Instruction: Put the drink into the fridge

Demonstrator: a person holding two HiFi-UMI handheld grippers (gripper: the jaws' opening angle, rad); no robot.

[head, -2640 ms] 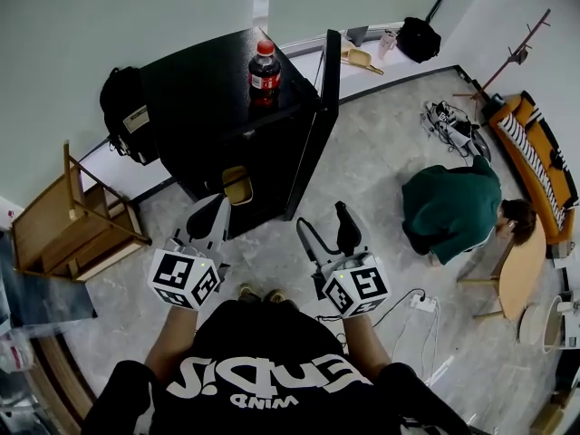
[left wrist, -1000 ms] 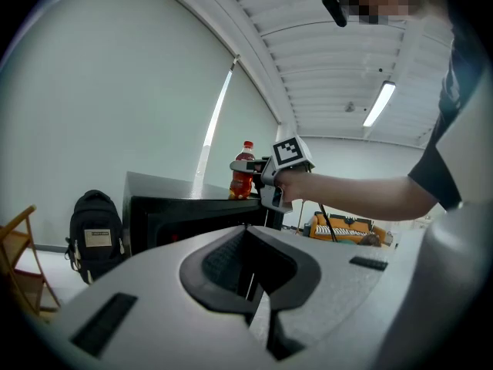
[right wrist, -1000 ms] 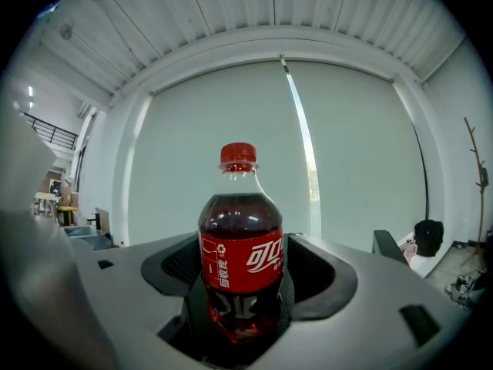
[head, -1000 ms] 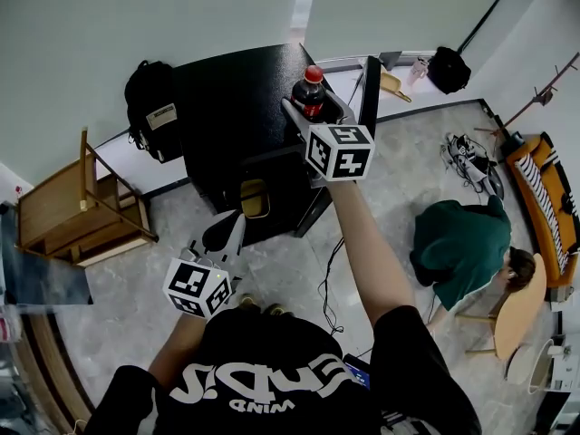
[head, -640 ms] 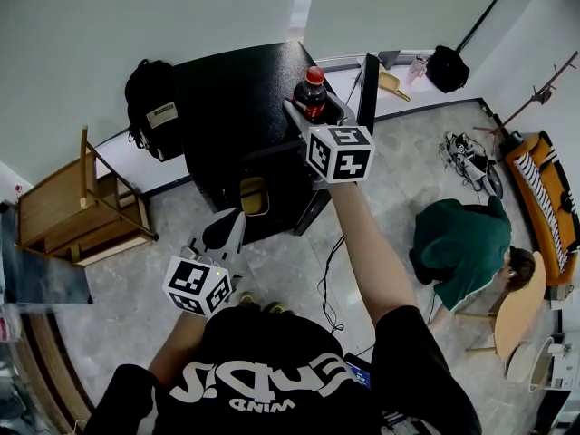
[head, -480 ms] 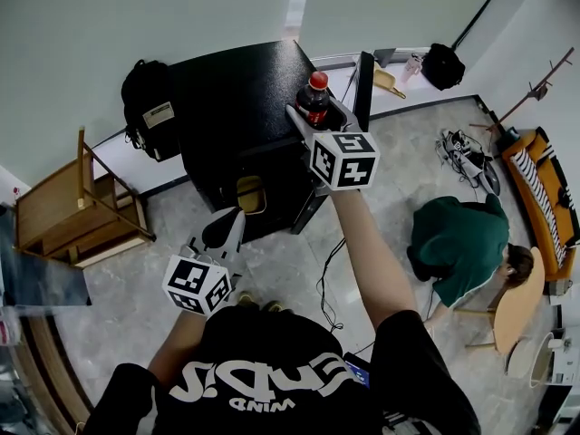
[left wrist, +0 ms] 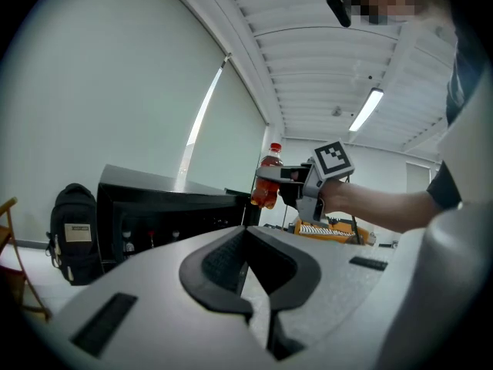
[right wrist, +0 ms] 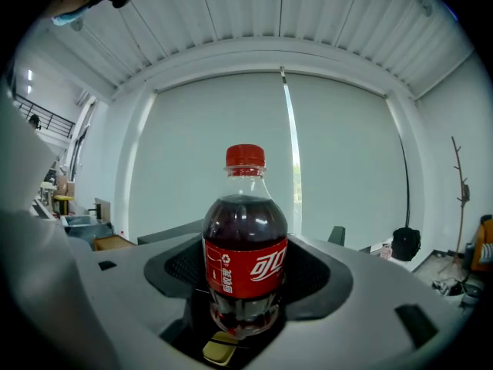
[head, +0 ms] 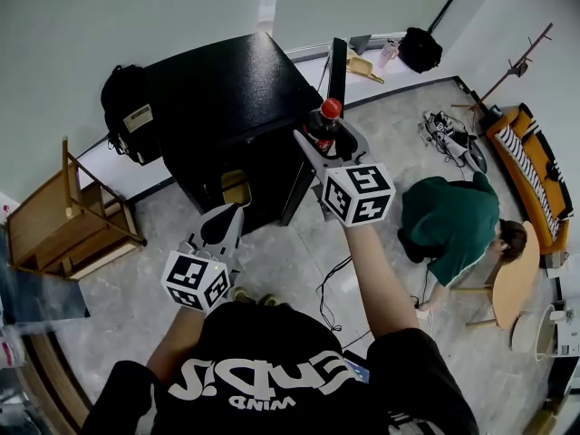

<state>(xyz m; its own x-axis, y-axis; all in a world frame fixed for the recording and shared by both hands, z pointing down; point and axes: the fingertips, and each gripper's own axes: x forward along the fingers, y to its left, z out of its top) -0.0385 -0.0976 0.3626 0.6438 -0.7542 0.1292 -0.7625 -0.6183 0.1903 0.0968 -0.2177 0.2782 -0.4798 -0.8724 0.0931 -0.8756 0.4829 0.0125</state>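
A cola bottle (head: 324, 123) with a red cap and red label hangs in the air, off the black fridge (head: 217, 84). My right gripper (head: 325, 143) is shut on the bottle's lower body, beside the edge of the open fridge door (head: 333, 66). In the right gripper view the bottle (right wrist: 245, 253) stands upright between the two pads of the right gripper (right wrist: 246, 284). My left gripper (head: 216, 228) is low, in front of the open fridge, shut and empty. The left gripper view shows the left gripper (left wrist: 245, 236) and, beyond it, the bottle (left wrist: 266, 177) held up high.
A black backpack (head: 127, 120) leans against the fridge's left side. A wooden chair (head: 63, 225) stands at the left. A person in green (head: 449, 217) crouches on the floor at the right. A cable (head: 331, 275) lies on the floor near my feet.
My right gripper reached the bottle on the fridge top, took hold of it and carried it off the top, right and toward me. The left gripper barely moved.
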